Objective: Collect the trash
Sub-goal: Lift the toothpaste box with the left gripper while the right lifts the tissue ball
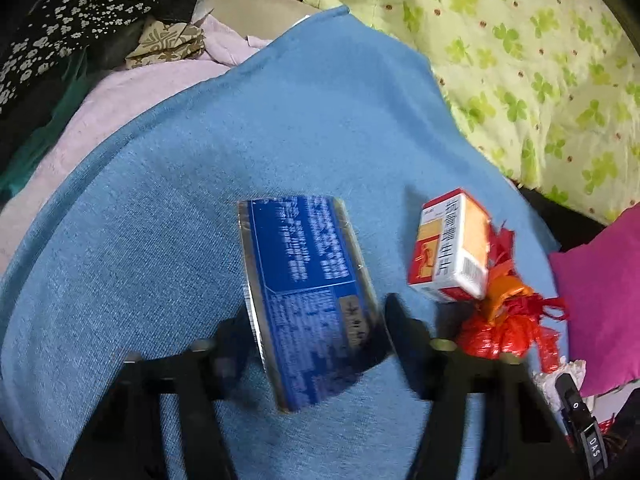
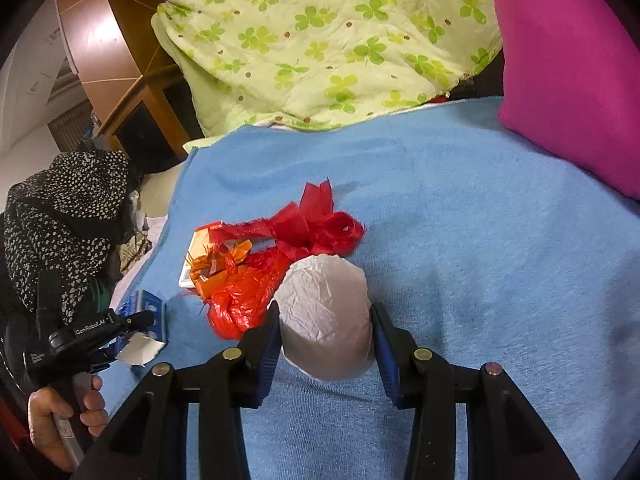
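Gripping a flattened blue carton (image 1: 308,296), the left gripper (image 1: 316,332) has its black fingers (image 1: 404,332) on either side of the box, which tilts up off a blue towel (image 1: 160,200); the frame is blurred, but the jaws appear clamped on it. Just beside the carton lie a small red-and-white box (image 1: 450,246) and a knotted red plastic bag (image 1: 500,332), touching each other. In the right wrist view, the right gripper (image 2: 324,336) is closed on a crumpled white paper ball (image 2: 326,320), which rests against that same red bag. Beyond the towel are a green clover quilt (image 2: 320,40) and a magenta pillow (image 2: 572,72). To finish this step well, I judge each grip should stay firm and lift straight up, keeping the thin carton from twisting out and avoiding snagging the red bag's loose strips.
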Available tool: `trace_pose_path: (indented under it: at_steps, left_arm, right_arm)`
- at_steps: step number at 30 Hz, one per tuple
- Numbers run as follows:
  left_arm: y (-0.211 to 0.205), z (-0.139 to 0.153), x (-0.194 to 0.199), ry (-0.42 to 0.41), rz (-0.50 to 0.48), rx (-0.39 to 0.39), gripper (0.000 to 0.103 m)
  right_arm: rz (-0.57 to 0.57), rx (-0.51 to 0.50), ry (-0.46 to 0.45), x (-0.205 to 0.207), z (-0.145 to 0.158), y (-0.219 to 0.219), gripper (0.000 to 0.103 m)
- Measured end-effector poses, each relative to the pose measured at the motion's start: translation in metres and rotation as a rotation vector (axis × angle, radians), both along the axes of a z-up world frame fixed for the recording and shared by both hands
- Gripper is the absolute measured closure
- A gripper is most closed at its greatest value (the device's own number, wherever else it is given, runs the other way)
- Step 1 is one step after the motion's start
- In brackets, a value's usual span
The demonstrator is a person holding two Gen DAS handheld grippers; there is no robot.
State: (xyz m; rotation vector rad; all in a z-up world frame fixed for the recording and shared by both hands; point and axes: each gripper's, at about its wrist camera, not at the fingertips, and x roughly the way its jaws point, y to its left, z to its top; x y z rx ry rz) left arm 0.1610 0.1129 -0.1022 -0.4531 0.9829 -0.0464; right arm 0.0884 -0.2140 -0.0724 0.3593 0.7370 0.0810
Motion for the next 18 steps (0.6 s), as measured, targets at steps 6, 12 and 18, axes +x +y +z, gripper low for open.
trace_pose_path:
  at_steps: [6, 12, 18]
  left_arm:
    - [-0.010, 0.012, -0.013, -0.055, -0.019, 0.030, 0.051]
    - [-0.048, 0.048, -0.045, -0.175, -0.106, 0.120, 0.051]
    - [-0.103, 0.084, -0.090, -0.306, -0.227, 0.224, 0.051]
  right_arm:
    - [0.000, -0.005, -0.031, -0.015, 0.015, -0.002, 0.057]
    - [0.014, -0.003, -0.081, -0.040, 0.036, -0.002, 0.057]
    - [0.021, -0.024, -0.154, -0.075, 0.061, -0.008, 0.057]
